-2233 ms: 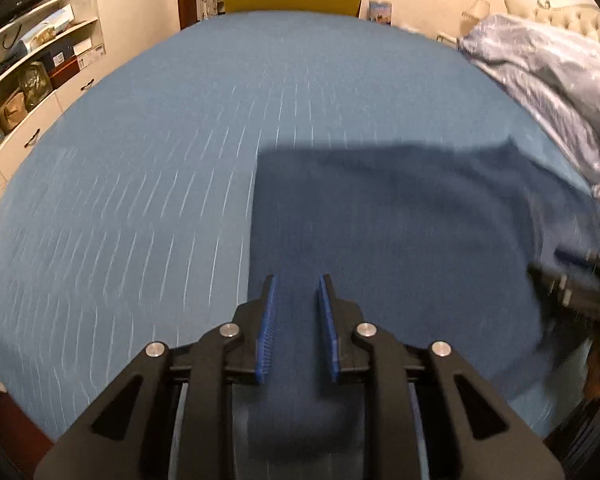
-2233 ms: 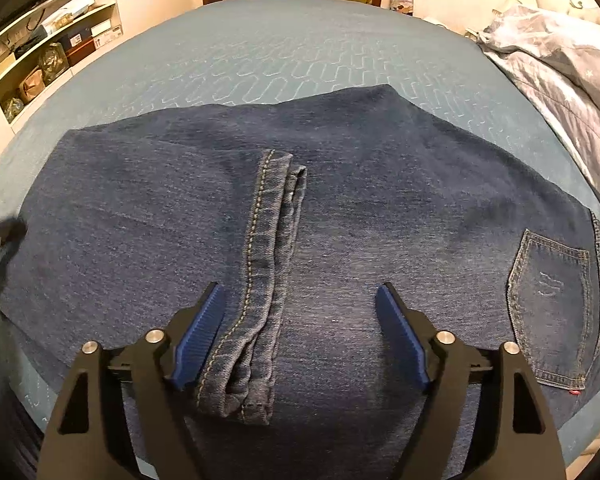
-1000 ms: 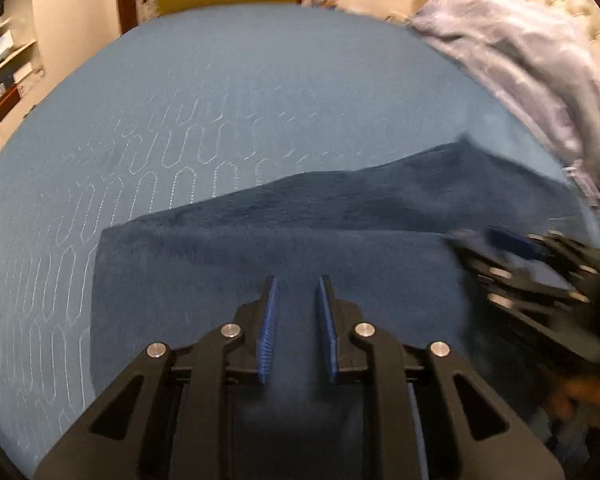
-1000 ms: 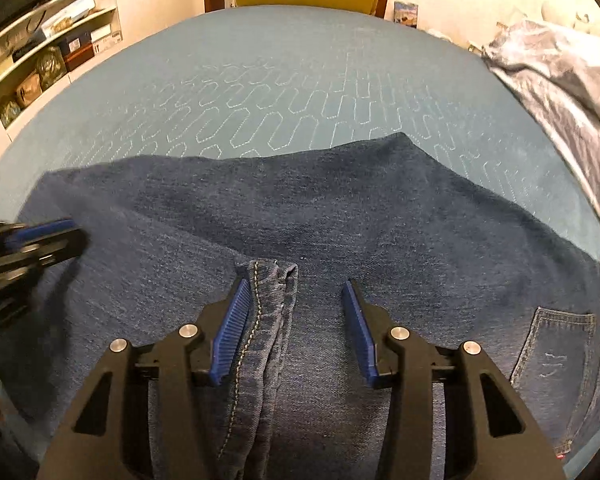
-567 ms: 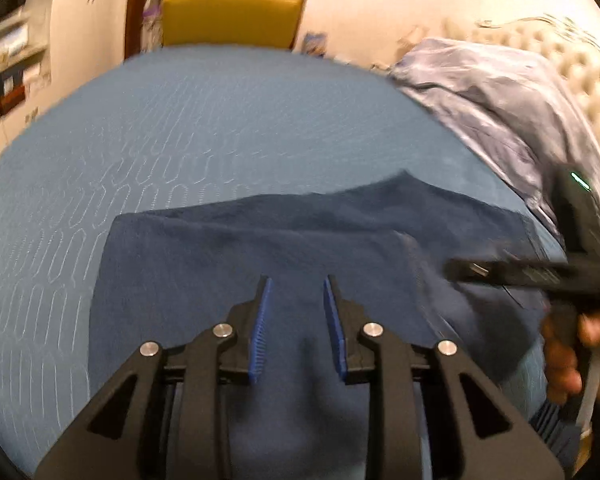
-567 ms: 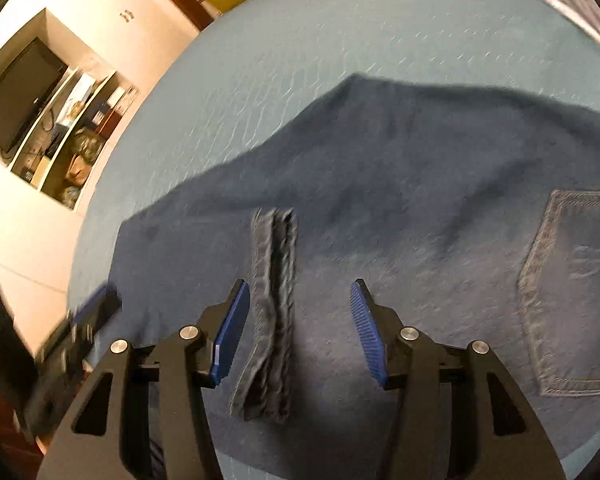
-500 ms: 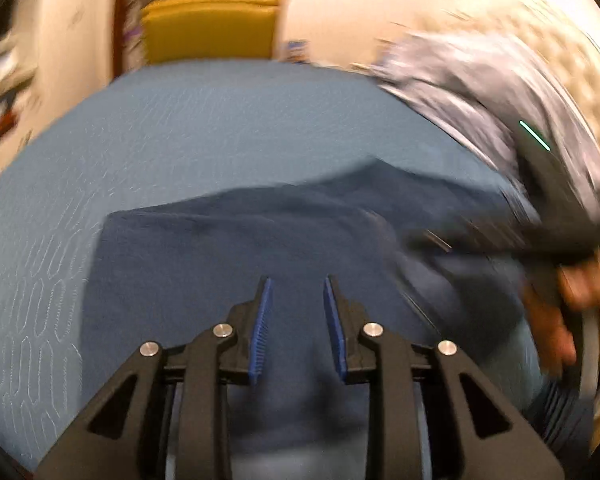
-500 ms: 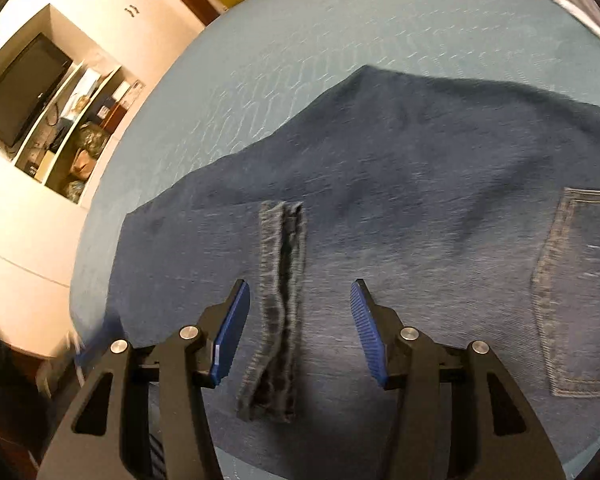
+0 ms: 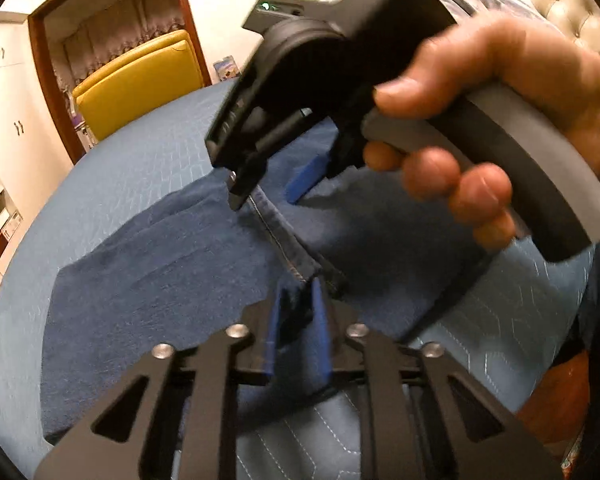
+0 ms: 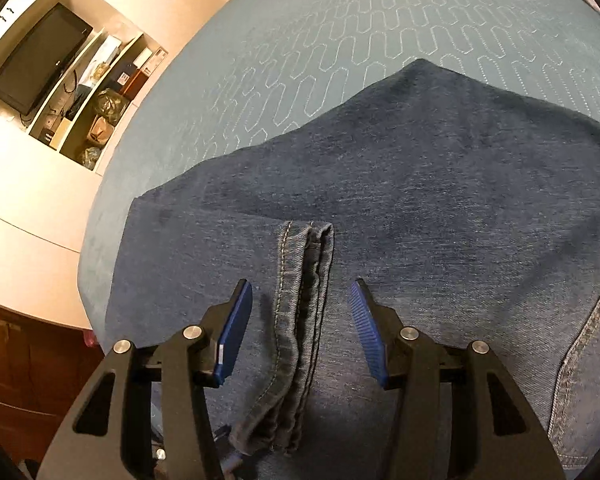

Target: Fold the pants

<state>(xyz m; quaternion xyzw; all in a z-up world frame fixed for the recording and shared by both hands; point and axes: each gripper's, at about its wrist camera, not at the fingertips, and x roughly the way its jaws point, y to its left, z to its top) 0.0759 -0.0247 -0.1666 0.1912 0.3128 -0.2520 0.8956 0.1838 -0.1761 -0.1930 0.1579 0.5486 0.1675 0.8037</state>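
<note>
The jeans [image 10: 440, 184] lie flat on a blue quilted bed [image 10: 340, 28], already doubled over so that the stitched leg hems [image 10: 304, 304] rest on top of the denim, with a back pocket [image 10: 588, 352] at the right edge of the right wrist view.

In that view the hems run as a narrow band from mid-frame down toward the bottom edge, their long axis pointing almost straight along the right tool [image 10: 300, 300]. That tool is spread wide, its blue pads standing either side of the band and apart from it; nothing is between them but the hems below.

In the left wrist view, the left tool [image 9: 296, 304] sits at lower centre with its pads drawn close on a fold of dark denim, apparently pinching the near end of the same hem band, which runs up and away from it toward the middle of the frame. Above it, a hand [image 9: 512, 120] holds the right tool, hanging over the far stretch of that band.

So both tools are on one line, the left at the near end, the right straddling further along. The next move likely turns on this: the right tool needs only to drop and close across the band, not turn, since the band lies lengthwise between its pads.
</note>
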